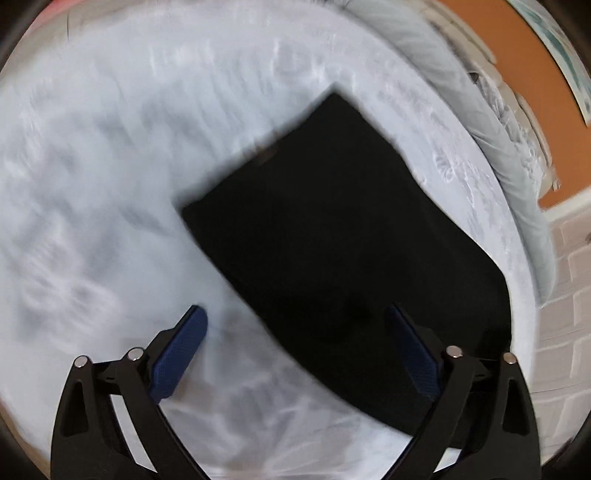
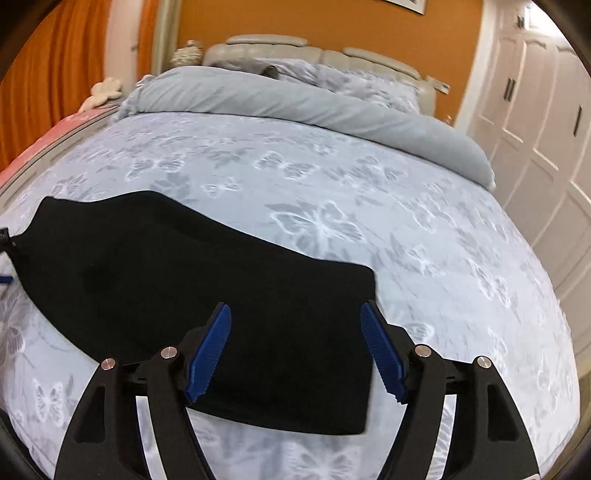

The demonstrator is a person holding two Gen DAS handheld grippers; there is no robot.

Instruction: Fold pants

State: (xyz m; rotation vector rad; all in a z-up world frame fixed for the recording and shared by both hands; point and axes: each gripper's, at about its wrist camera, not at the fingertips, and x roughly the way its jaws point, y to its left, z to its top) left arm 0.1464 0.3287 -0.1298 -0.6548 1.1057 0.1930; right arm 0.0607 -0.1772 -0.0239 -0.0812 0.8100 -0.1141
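Folded black pants [image 2: 207,295] lie flat on the bedspread [image 2: 369,177], mid-frame beneath the right gripper [image 2: 295,314] and left gripper [image 1: 295,317], both spread wide, holding nothing.

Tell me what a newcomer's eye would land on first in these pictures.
The black pants stand out first, lying folded flat on the pale butterfly-print bedsheet, dark against light. Next come the blue pads of the right tool, open above the pants' near end with nothing pinched. Behind, a rolled-back grey duvet lies below the orange wall.
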